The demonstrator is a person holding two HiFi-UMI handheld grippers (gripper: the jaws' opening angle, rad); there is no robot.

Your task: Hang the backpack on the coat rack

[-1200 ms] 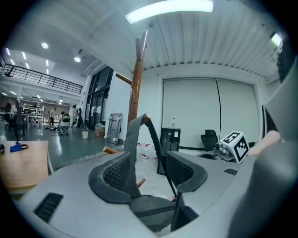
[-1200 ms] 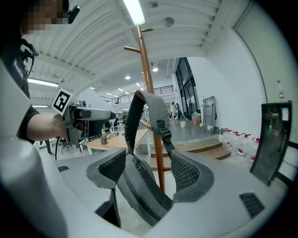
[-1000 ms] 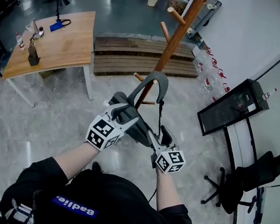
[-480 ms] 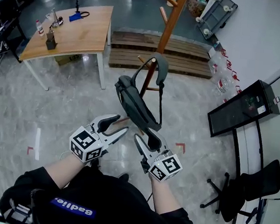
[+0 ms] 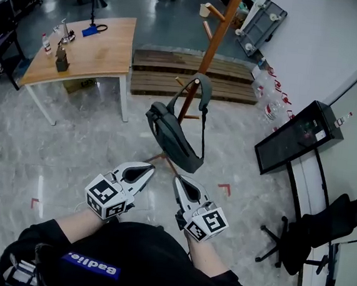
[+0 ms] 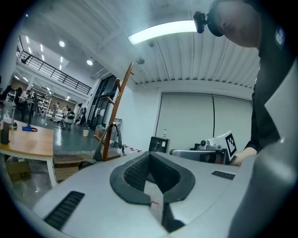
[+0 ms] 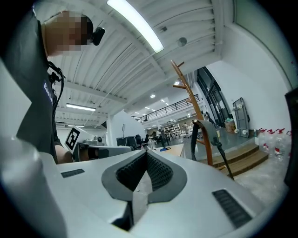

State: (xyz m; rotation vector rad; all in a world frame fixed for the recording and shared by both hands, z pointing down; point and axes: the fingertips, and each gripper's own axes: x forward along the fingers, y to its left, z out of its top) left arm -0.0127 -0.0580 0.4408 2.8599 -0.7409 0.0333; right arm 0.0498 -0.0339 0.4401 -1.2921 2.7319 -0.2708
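Observation:
The dark grey backpack (image 5: 173,135) hangs by its top loop (image 5: 200,85) from a low peg of the brown wooden coat rack (image 5: 214,42). Nothing holds it. My left gripper (image 5: 148,168) and right gripper (image 5: 178,180) sit side by side close to my body, well short of the bag, pointing level at it. Each one's jaws are closing to shut with nothing between them. The left gripper view shows the left gripper (image 6: 150,157) with pads together and the coat rack (image 6: 116,107) far off. The right gripper view shows the right gripper (image 7: 145,157) likewise, with the backpack strap (image 7: 205,135) on the coat rack (image 7: 193,104).
A wooden table (image 5: 93,52) stands at the back left. Wooden pallets (image 5: 172,76) lie behind the rack. Bottles (image 5: 271,91) line the wall at right. A black screen on a stand (image 5: 292,134) and a black office chair (image 5: 321,231) are at right.
Both grippers drew back from the backpack toward my body and their jaws went from open to shut. The backpack stays hanging on the rack.

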